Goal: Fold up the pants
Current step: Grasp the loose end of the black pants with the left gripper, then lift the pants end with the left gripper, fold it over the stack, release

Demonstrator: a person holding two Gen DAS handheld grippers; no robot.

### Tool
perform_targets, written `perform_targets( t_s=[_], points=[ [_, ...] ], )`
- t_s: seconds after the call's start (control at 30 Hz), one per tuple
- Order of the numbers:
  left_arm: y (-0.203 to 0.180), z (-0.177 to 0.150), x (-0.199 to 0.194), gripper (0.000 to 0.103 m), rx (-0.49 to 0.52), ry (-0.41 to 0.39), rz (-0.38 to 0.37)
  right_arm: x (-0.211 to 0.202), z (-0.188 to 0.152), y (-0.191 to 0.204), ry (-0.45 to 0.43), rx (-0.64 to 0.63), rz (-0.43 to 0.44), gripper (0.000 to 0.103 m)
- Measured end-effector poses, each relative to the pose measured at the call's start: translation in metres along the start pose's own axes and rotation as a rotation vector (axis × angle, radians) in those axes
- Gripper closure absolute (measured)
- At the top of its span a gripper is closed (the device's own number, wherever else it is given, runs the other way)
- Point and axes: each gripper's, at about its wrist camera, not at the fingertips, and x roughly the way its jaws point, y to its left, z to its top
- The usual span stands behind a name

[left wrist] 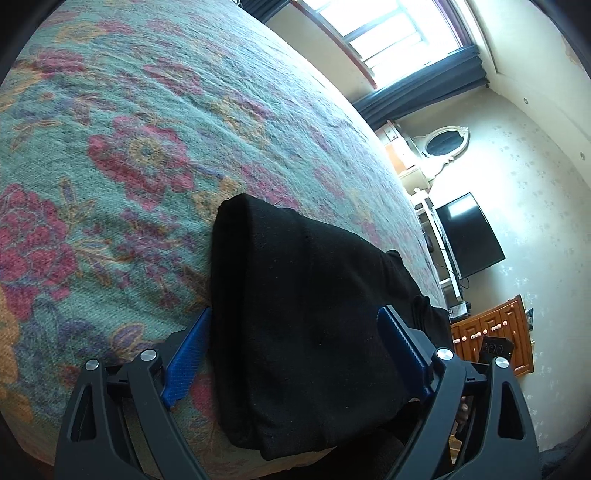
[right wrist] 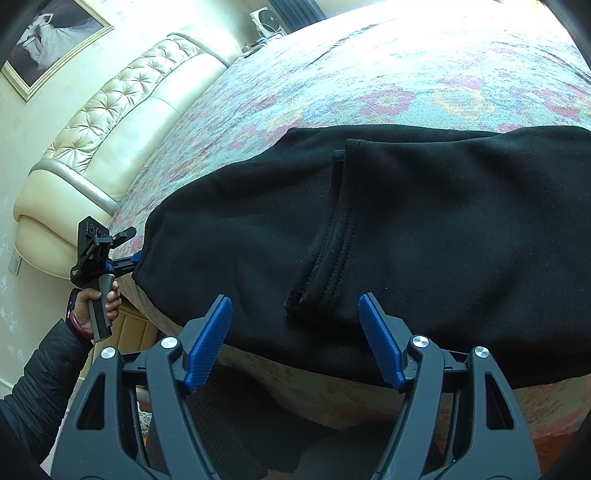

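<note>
Black pants point(left wrist: 295, 277) lie folded on a floral bedspread point(left wrist: 129, 147), near the bed's edge. My left gripper point(left wrist: 295, 314) is open, its blue pads point(left wrist: 186, 358) wide apart on either side of the narrow end of the pants. In the right wrist view the pants point(right wrist: 424, 229) spread broadly, with a stitched seam point(right wrist: 332, 236) running down the middle. My right gripper point(right wrist: 295, 299) stands open over their near edge, and neither pad presses the cloth. The left gripper point(right wrist: 135, 258) shows at the far left end of the pants, held by a hand point(right wrist: 92, 306).
A padded cream headboard point(right wrist: 110, 122) curves along the bed's left side under a framed picture point(right wrist: 48, 40). Beyond the bed stand a dark TV point(left wrist: 467, 236), a wooden dresser point(left wrist: 491, 332) and a window point(left wrist: 388, 33). The bed's side point(right wrist: 332, 395) drops off just below the pants.
</note>
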Motion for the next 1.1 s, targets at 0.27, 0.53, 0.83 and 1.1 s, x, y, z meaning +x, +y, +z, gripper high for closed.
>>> perform_targets(
  t_s=[0.27,0.53,0.83,1.1],
  points=[
    [-0.023,-0.004,0.026,0.015,0.087,0.071,-0.069,0.004,0.000,0.005,0.005,-0.021,-0.011,0.025],
    [-0.027,0.001,0.035,0.015,0.077,0.089,-0.035,0.004,-0.002,0.010,0.006,-0.061,-0.042,0.025],
    [-0.008,0.002,0.032,0.069,0.009,0.087,0.089,0.004,-0.003,0.009,0.001,-0.056,-0.036,0.025],
    [-0.015,0.005,0.030,0.088,0.011,0.072,0.097,0.003,-0.002,0.008,-0.003,-0.051,-0.032,0.025]
  ],
)
